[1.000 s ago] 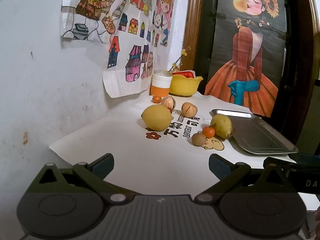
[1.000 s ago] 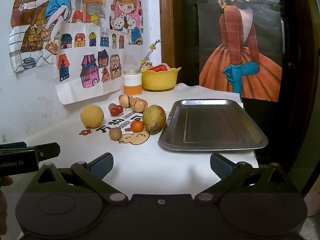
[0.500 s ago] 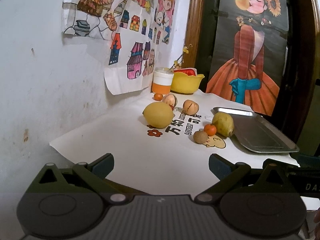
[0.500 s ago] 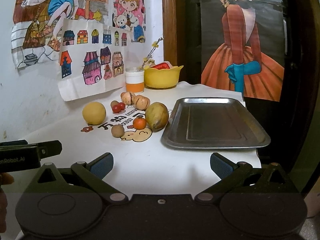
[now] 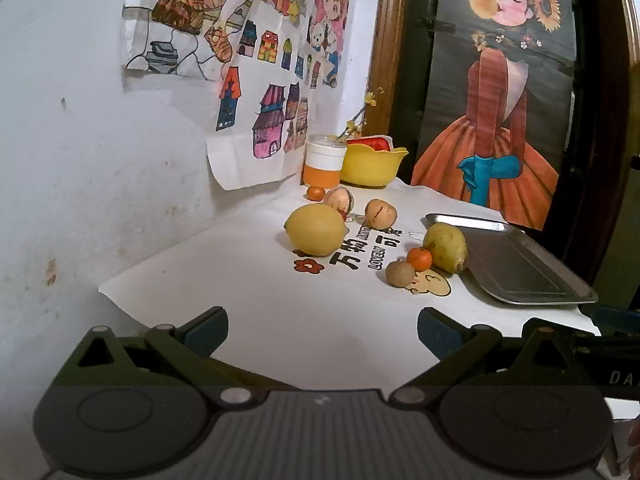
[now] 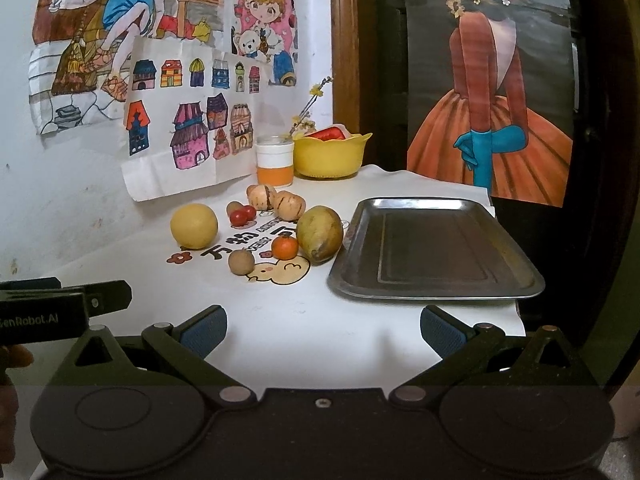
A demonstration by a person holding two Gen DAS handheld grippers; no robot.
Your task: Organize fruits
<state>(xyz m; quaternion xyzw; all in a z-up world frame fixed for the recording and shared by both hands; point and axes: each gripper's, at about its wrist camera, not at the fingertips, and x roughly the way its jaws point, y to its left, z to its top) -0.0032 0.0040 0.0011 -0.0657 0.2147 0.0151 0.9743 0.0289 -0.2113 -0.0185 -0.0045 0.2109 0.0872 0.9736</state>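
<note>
1. Across the tabletop lies a white printed sheet (image 6: 304,320) with black characters and a cartoon; behind it a white wall carries coloured drawings (image 6: 188,136), and to the right a poster of a woman in an orange dress (image 6: 492,120) hangs on a dark wooden door.
2. At the back stand an orange-and-white cup (image 6: 275,161) and a yellow bowl (image 6: 330,154), touching or nearly so.
3. On the sheet the fruits cluster left of an empty steel tray (image 6: 436,252): a round yellow fruit (image 6: 194,226); two red cherry tomatoes (image 6: 242,215); two tan striped fruits (image 6: 276,202); a yellow-green mango (image 6: 320,233) just beside the tray; a small orange (image 6: 285,246) touching the mango; a brown kiwi-like fruit (image 6: 241,262) nearest the cameras.
4. Left gripper (image 5: 322,326) and right gripper (image 6: 323,325) both hover over the near edge, jaws spread wide, holding nothing.
5. Compared with a second ago both views have drawn slightly closer to the fruits; nothing on the sheet has moved.
</note>
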